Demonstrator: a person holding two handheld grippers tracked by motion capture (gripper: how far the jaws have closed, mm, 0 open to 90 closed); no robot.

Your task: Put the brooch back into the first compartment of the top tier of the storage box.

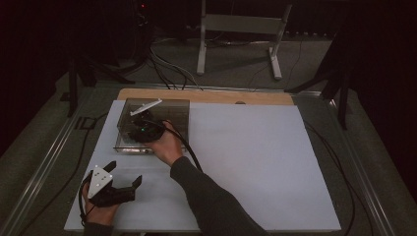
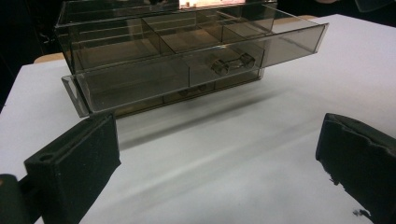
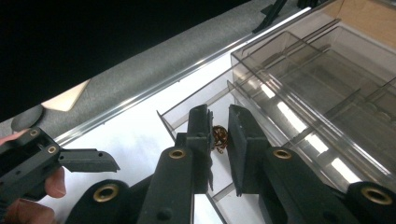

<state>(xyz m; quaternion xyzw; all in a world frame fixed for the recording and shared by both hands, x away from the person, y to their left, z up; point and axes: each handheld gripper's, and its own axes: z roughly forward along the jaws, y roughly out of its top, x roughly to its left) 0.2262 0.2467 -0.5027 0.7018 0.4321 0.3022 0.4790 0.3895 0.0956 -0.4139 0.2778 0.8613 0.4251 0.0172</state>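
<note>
Smoked clear plastic forms the drawer box (image 1: 156,125) at the upper left of the white table (image 1: 255,162) in the high view, its lower drawer (image 2: 187,77) pulled out and partitioned into compartments. Above that drawer, the right gripper (image 3: 219,135) pinches a small brown-and-gold object (image 3: 219,136) between nearly closed jaws. At lower left, the left gripper (image 1: 118,184) rests with jaws spread wide, holding nothing.
</note>
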